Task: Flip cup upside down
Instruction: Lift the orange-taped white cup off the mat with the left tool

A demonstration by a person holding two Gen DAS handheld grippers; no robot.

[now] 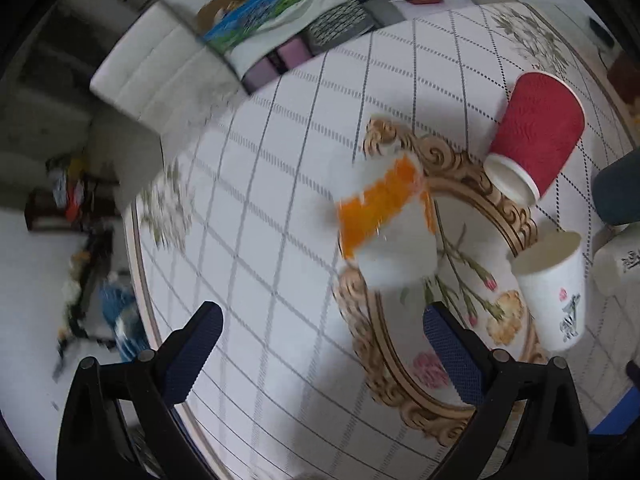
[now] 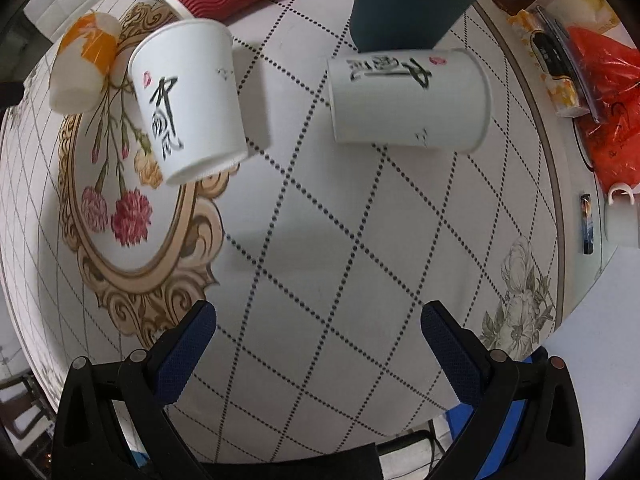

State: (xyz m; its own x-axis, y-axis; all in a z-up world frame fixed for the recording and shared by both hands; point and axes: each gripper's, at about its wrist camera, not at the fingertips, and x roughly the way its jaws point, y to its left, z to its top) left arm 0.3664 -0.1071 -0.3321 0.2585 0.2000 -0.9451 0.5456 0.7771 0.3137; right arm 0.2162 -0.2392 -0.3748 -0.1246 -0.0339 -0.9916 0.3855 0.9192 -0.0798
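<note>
**Cups waiting to be flipped, both grippers spread wide and holding nothing**

The left gripper [image 1: 322, 352] is being held over the table [image 1: 280, 208], jaws wide apart and empty. An orange-and-white cup [image 1: 386, 220] is lying just beyond it on the gold-framed flower print [image 1: 460, 300]; it is blurred, so which end faces the gripper cannot be told. Judged from this, the cup should be gripped across its middle and turned until its rim meets the cloth.

The right gripper [image 2: 318, 354] is likewise being held wide and empty. Only its view shows a white lettered cup [image 2: 410, 100] on its side, well right of the flower print, a dark green cup [image 2: 408, 4] behind it, and another white cup [image 2: 188, 100] at the print's edge. A red cup [image 1: 536, 136] is lying beyond the print.
</note>
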